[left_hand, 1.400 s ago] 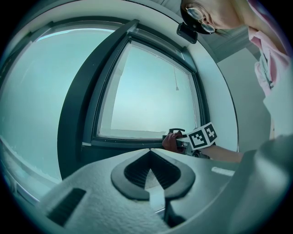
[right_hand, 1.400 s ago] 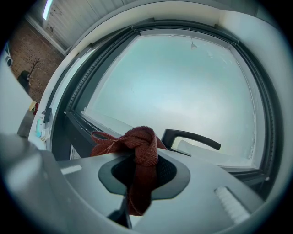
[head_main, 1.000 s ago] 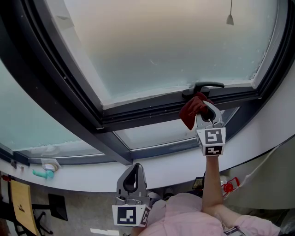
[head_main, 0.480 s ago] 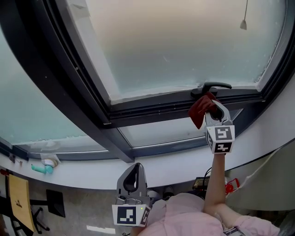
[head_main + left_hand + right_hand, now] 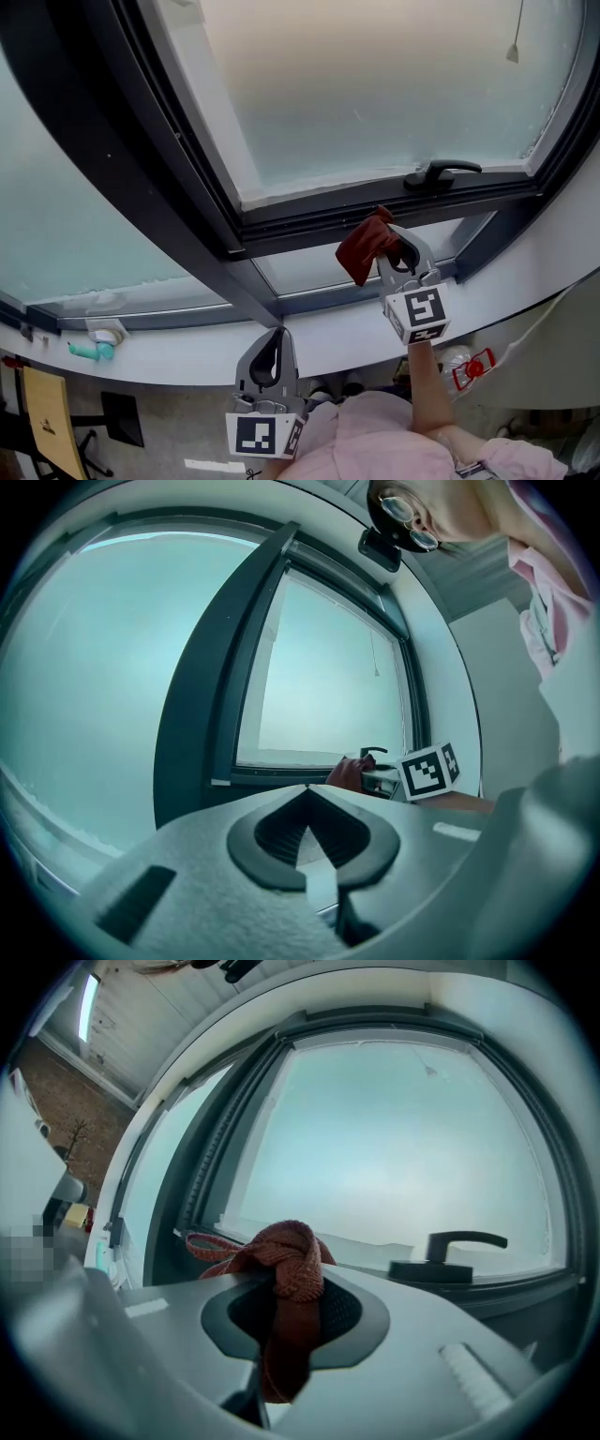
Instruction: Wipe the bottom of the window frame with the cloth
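Note:
A dark red cloth [image 5: 364,247] is bunched in my right gripper [image 5: 387,241], which is shut on it. In the head view it sits just below the dark bottom rail of the window frame [image 5: 328,214], left of the black window handle [image 5: 441,172]. The right gripper view shows the knotted cloth [image 5: 281,1246] between the jaws, with the handle [image 5: 461,1246] to the right and the frame [image 5: 206,1176] beyond. My left gripper [image 5: 271,337] hangs low near the person's body, shut and holding nothing. The left gripper view shows its jaws meeting and the cloth [image 5: 345,772] far ahead.
A thick dark mullion [image 5: 159,178] runs diagonally at the left. On the white sill [image 5: 319,333] at far left lie a teal object [image 5: 87,352] and a white item. A pull cord weight [image 5: 513,52] hangs at top right. A yellow chair [image 5: 42,412] stands below.
My right gripper has moved left and down with the cloth, away from the window handle. The left gripper has stayed put.

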Demonstrator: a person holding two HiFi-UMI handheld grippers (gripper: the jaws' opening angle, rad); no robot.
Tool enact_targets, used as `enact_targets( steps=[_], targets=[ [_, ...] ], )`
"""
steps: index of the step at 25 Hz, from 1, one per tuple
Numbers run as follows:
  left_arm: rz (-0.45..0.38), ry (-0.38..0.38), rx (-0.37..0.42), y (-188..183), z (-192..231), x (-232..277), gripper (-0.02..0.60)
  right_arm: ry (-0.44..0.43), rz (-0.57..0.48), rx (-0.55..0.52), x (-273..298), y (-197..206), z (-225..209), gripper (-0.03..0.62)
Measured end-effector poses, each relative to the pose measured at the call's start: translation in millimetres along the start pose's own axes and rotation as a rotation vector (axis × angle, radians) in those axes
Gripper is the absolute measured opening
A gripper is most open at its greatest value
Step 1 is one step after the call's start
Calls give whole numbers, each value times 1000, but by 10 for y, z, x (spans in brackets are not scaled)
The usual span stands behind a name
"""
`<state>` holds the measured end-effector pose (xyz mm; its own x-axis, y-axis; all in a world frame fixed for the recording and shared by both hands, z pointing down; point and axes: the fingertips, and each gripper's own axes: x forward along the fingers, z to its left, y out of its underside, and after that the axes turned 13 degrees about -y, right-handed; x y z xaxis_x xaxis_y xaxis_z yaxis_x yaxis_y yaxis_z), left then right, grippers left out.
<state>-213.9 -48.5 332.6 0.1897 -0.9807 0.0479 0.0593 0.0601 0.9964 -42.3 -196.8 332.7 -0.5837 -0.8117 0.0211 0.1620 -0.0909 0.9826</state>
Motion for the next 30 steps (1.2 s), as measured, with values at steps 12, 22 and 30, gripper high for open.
enact_targets(
  steps=[12, 22, 30],
  targets=[
    [11, -64, -8, -11, 733, -210, -5, -217, 19, 10, 804, -36, 1267, 69],
    [0, -134, 6, -29, 1198, -344, -5, -380, 95, -2, 1308, 214, 2075, 69],
    [-21, -190, -5, -78, 1457, -359, -5, -385, 98, -12, 1568, 191, 2159, 69]
  ],
)
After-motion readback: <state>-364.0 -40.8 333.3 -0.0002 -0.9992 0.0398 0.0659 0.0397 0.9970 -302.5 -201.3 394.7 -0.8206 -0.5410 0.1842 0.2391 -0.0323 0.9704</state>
